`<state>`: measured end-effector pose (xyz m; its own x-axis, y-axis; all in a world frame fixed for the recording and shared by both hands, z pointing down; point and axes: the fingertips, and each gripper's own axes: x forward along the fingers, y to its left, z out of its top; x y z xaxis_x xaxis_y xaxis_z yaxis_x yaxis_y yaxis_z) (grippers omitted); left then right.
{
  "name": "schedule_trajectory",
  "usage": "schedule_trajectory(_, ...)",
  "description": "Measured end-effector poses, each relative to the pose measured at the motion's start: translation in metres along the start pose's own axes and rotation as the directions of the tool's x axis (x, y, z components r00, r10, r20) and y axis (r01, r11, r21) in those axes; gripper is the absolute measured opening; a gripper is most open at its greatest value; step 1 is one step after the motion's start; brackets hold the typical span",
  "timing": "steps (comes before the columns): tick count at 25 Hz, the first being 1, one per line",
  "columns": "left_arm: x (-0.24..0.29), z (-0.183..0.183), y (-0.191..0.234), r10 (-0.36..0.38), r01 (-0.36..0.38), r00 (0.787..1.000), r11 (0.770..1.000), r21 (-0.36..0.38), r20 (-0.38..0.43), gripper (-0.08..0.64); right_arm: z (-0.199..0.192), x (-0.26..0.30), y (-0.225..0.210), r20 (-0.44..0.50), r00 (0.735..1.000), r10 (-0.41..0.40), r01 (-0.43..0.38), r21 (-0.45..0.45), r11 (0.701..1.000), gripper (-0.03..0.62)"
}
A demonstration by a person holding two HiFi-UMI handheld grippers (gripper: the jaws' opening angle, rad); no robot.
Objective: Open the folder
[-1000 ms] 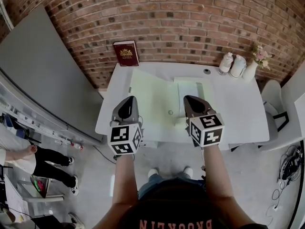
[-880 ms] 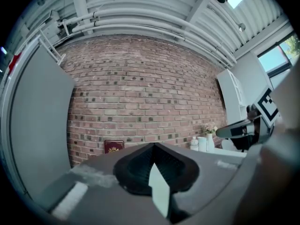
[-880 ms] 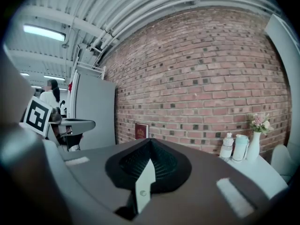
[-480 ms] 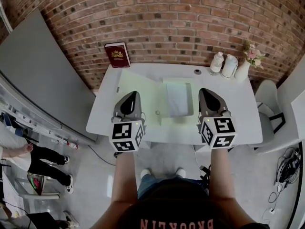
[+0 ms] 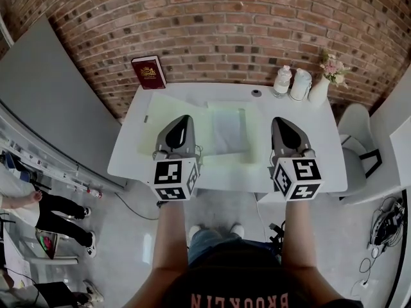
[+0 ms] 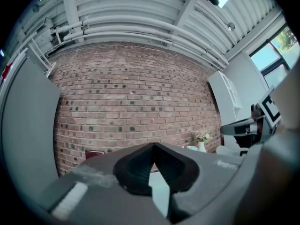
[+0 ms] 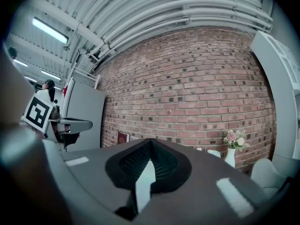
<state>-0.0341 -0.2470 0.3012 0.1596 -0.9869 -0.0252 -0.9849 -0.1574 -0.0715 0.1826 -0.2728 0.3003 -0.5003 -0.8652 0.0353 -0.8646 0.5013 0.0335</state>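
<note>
Where the red brick wall meets the white rectangular table, a dark red hardcover book leans upright at upper left. The left gripper, left of centre, overlaps the folder's left leaf; its jaws are closed tip to tip with nothing between them. The pale green translucent plastic folder lies open and flat at table centre, with a white sheet on its right leaf. The right gripper, right of centre, is likewise closed and empty. Two white bottles and a white vase of flowers stand at upper right.
</note>
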Motion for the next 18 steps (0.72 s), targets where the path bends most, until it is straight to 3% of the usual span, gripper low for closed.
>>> schedule_trajectory(18,0.027,0.034,-0.005,-0.076,0.074,0.996,0.997,0.035,0.042,0.0,0.023,0.005,-0.015,0.018,0.998,-0.06,0.059,0.017,0.998,-0.002)
